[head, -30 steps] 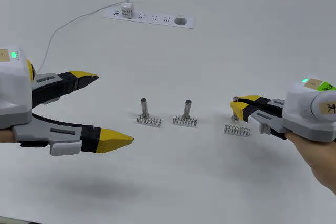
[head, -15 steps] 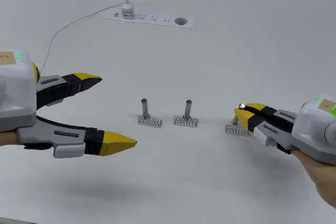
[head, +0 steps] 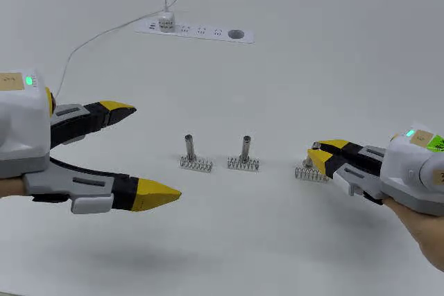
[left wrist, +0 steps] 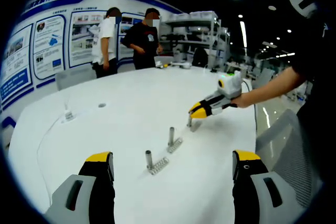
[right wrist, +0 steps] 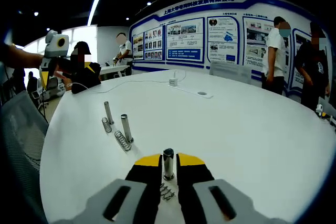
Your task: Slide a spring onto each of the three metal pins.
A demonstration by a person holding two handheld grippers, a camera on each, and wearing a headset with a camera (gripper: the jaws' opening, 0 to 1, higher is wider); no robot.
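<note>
Currently right gripper [right wrist: 169, 161] is flanking the end pin [right wrist: 168, 157], clamp unconfirmed; left gripper [head: 154, 150] is gaping. Advising steadying pin upright before threading its spring [head: 306, 173].

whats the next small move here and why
Probably bring the open left gripper across to the spring lying at the foot of the rightmost pin. The right gripper looks to have its fingers closed on that pin, steadying it. No pin wears a spring yet, and the left gripper hangs free off to the side.
</note>
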